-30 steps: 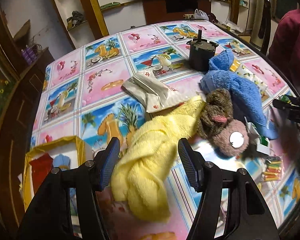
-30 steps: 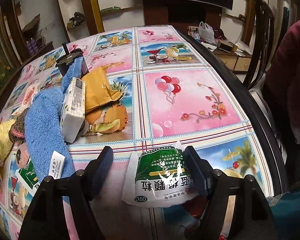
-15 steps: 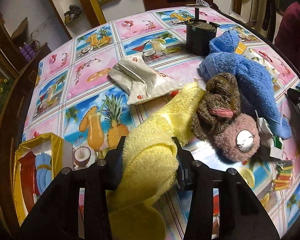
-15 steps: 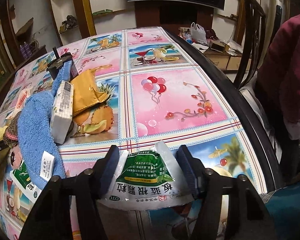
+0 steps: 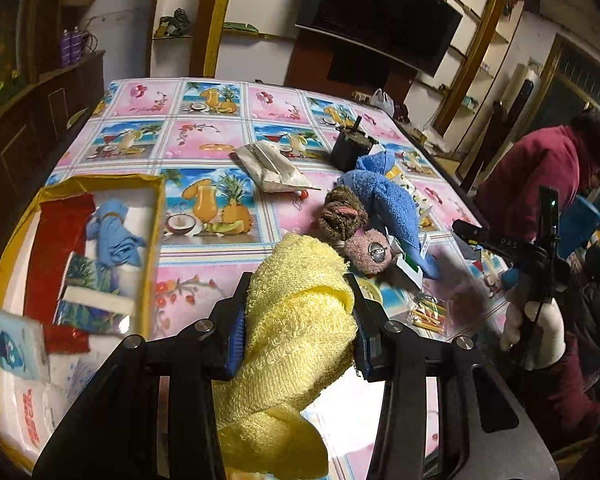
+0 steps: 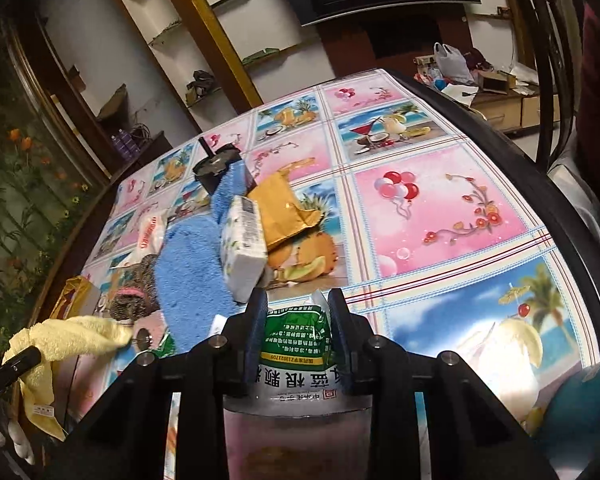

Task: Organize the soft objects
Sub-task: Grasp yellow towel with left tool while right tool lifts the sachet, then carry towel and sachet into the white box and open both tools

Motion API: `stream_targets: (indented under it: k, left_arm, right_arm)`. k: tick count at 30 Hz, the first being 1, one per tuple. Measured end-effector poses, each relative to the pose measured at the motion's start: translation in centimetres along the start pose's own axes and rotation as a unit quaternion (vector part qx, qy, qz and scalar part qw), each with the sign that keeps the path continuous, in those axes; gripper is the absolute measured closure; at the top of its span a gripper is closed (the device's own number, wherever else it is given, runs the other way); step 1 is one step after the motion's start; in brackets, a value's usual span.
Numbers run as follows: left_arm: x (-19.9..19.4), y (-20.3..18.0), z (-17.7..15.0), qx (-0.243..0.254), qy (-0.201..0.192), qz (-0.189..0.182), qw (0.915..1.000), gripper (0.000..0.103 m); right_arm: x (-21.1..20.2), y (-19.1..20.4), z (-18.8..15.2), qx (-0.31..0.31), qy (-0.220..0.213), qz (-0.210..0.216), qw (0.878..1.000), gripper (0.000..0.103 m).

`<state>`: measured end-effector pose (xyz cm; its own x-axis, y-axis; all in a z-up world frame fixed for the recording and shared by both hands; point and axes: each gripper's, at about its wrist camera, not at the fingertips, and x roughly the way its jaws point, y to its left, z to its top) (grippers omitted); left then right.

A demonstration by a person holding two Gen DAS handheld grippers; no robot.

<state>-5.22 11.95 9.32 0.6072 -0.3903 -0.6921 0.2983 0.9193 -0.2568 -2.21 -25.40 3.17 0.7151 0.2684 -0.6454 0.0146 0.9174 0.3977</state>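
Both tongs are squeezing something soft above the table.

The left tongs [image 5: 298, 320] pinch the yellow towel [image 5: 296, 332]; its long body hangs down toward the camera, and its low end is cut off by the picture edge. The right tongs [image 6: 298, 332], which have just been closing, press on a green and white packet [image 6: 296, 344]; its near end hides behind the black tongs. Farther off on the table [image 6: 440, 208] lie a blue towel [image 5: 388, 200] and a brown plush toy [image 5: 352, 232]. The yellow-edged box [image 5: 156, 216] sits on the left, blurry.
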Motion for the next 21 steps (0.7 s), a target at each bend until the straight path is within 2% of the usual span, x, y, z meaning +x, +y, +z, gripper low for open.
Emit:
stream_targets:
  k: [2, 10, 18, 21]
  left_arm:
    - [-2.2, 1.9, -0.7, -0.022, -0.014, -0.005, 0.9996, 0.061]
    - [-8.7, 7.5, -2.2, -0.085, -0.076, 0.015, 0.9934, 0.061]
    - [-10.2, 12.8, -1.4, -0.129, -0.098, 0.049, 0.9856, 0.061]
    - [-9.9, 15.5, -0.8, -0.158, -0.099, 0.049, 0.9812, 0.061]
  right_arm:
    - [-0.4, 1.3, -0.2, -0.002, 0.003, 0.019, 1.0, 0.072]
    - [-0.7, 8.3, -0.2, -0.049, 0.018, 0.078, 0.996, 0.072]
    - [1.6, 16.1, -0.5, -0.081, 0.067, 0.158, 0.982, 0.072]
    - [2.9, 19.4, -0.8, -0.096, 0.09, 0.184, 0.974, 0.072]
